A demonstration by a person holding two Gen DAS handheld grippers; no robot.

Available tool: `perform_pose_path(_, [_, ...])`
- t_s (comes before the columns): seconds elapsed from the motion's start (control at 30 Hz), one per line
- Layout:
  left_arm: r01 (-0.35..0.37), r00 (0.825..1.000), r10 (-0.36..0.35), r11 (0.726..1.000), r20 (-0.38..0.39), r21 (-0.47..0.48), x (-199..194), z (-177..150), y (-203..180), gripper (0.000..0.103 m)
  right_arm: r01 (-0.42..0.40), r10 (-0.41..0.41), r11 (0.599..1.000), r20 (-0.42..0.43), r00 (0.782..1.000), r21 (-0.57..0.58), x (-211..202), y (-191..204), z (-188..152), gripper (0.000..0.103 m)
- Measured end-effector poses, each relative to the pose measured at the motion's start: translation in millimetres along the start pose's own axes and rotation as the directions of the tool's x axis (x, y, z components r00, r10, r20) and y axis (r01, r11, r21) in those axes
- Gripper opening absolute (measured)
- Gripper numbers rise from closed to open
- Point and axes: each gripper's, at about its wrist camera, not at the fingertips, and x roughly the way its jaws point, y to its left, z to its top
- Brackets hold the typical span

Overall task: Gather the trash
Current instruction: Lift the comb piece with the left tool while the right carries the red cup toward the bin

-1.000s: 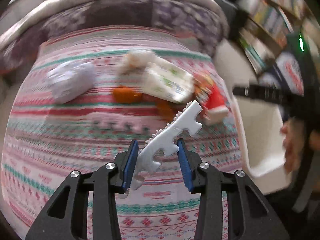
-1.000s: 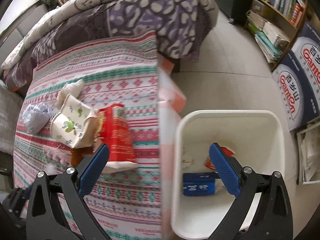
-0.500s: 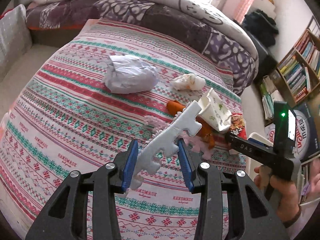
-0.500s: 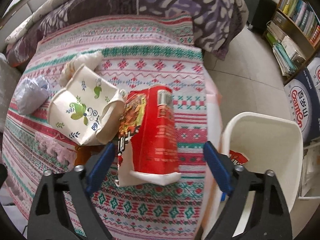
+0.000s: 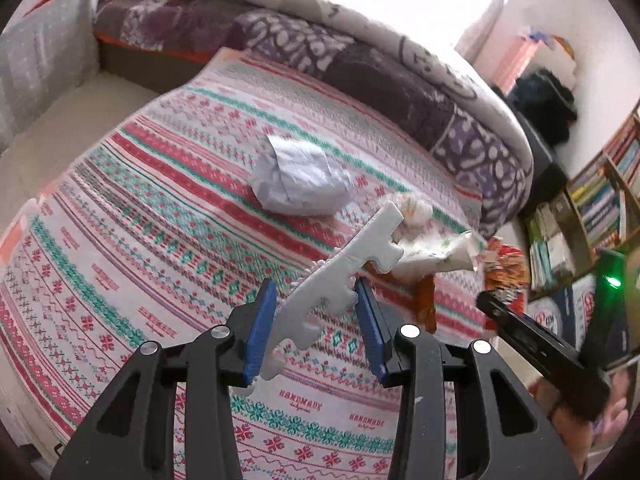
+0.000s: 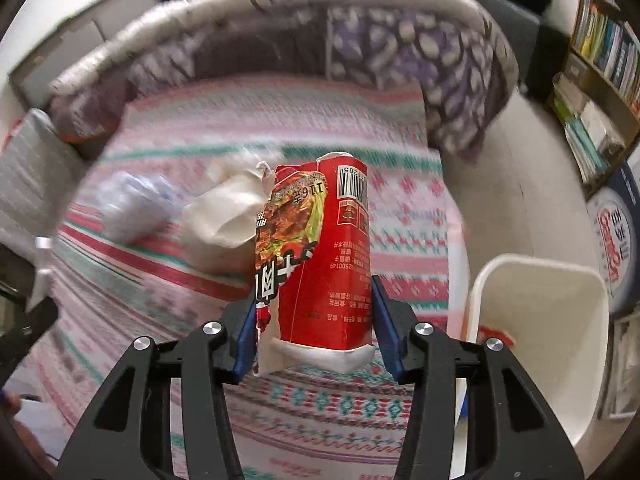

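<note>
The left gripper [image 5: 316, 322] is clamped on a flat white foam strip [image 5: 340, 272], notched and toothed along its edges; its long axis runs from between the blue pads up and to the right, the far end pointing past the fingertips. The right gripper [image 6: 314, 330] pinches a crushed red paper noodle cup [image 6: 320, 256]. The cup stands lengthwise along the fingers, its white rolled rim nearest the camera and its barcoded base pointing away; the torn printed side faces left.

Just right of the right gripper stands a white plastic bin [image 6: 540, 320], rectangular with rounded corners, holding a scrap of red wrapper [image 6: 496, 334] at its near-left corner.

Under both grippers lies a bed spread [image 5: 160, 248] knitted in red, teal and white bands. Beyond the left gripper's tips rest a crumpled paper cup with green print [image 5: 436, 254], then a small cream wad [image 5: 416, 208], and farther left a large ball of crumpled white paper [image 5: 300, 184]. Farthest off is a purple patterned quilt [image 5: 400, 80], rolled along the bed.
</note>
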Motion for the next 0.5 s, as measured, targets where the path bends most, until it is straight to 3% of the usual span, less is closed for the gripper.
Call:
perform_pose_path(0.3, [-0.053,0.983,0.059,0.998,0.172,-0.043,-31.3,7.2,-9.5,0.042,-0.049,0.055,0.998,0.225,0.973,-0.034,-56.1,11.0,3.3,0.047])
perform_pose_path(0.5, [-0.061,0.971,0.068,0.997,0.23,-0.038,-42.6,7.1,-22.6,0.042,-0.053,0.061,0.998,0.297,0.953,-0.034,-74.8,13.2,0.4,0.047])
